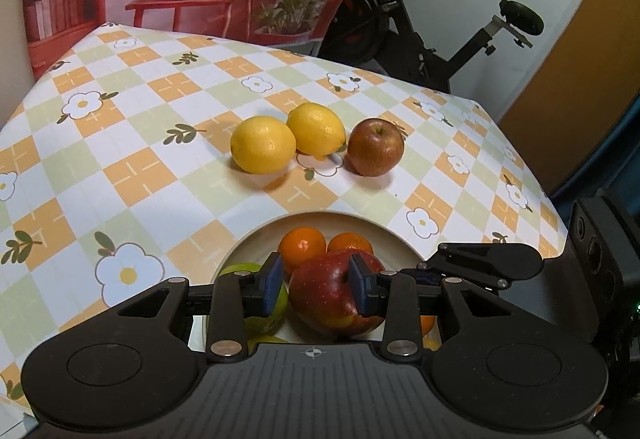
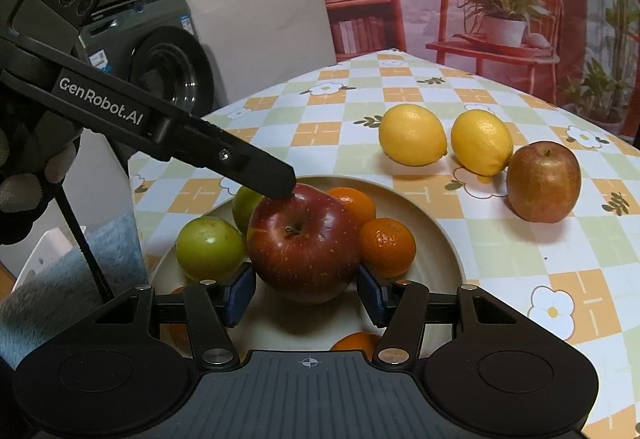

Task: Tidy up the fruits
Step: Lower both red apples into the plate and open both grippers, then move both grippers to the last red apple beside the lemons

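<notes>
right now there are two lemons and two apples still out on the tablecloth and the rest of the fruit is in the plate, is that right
Not quite. Only one apple is out on the tablecloth, beside the two lemons. The other, the red apple, is already in the plate with the oranges and green fruit. The right wrist view shows it clearly.

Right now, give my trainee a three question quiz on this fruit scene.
1. True or false: the two lemons lie in the plate.
2. Which fruit sits between the right tongs' pads? A) green fruit B) red apple C) orange
3. Fill in: the apple outside the plate rests on the ______.

Key: 1 false, they lie on the tablecloth. 2 B. 3 tablecloth.
</notes>
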Motion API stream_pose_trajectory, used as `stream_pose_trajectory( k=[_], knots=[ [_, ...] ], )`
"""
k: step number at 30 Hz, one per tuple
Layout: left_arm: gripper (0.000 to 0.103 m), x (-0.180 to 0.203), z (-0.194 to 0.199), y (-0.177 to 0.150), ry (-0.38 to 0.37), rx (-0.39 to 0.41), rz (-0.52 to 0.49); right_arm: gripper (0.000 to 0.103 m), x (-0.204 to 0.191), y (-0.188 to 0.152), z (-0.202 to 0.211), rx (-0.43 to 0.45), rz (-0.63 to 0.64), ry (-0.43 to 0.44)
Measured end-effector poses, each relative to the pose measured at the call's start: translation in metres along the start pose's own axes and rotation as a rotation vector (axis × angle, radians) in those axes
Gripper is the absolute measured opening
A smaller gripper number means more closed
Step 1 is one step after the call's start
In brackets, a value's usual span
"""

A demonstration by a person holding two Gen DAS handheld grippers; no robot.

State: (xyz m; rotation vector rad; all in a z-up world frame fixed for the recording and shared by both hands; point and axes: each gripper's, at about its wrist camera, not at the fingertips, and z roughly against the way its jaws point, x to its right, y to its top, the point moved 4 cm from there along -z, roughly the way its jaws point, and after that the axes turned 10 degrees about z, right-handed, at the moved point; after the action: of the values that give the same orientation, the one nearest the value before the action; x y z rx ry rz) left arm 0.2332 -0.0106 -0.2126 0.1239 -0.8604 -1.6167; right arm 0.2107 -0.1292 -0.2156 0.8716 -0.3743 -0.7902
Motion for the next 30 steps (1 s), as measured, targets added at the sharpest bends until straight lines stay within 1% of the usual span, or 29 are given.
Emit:
stream_pose_trajectory(
  k=[4,10,16,21,30],
  knots=[
    [0.038,0.0,0.001,0.003,0.007,0.019,0.006,0.053,-0.001,0.002,0.004,-0.003,0.003,-0.004],
    [0.038,-0.001,0.007,0.011,0.036,0.053,0.007,0.054,0.006,0.006,0.019,0.033,-0.011,-0.008],
    [0.038,-0.001,0.01,0.019,0.063,0.084,0.012,0.053,0.018,0.01,0.037,0.076,-0.026,-0.038],
    [0.038,0.005,0.008,0.029,0.078,0.112,0.004,0.053,0.037,0.012,0.048,0.103,-0.033,-0.101],
    [0.038,0.026,-0.007,0.049,0.091,0.149,-0.031,0.053,0.086,0.004,0.058,0.138,-0.057,-0.258]
  ],
)
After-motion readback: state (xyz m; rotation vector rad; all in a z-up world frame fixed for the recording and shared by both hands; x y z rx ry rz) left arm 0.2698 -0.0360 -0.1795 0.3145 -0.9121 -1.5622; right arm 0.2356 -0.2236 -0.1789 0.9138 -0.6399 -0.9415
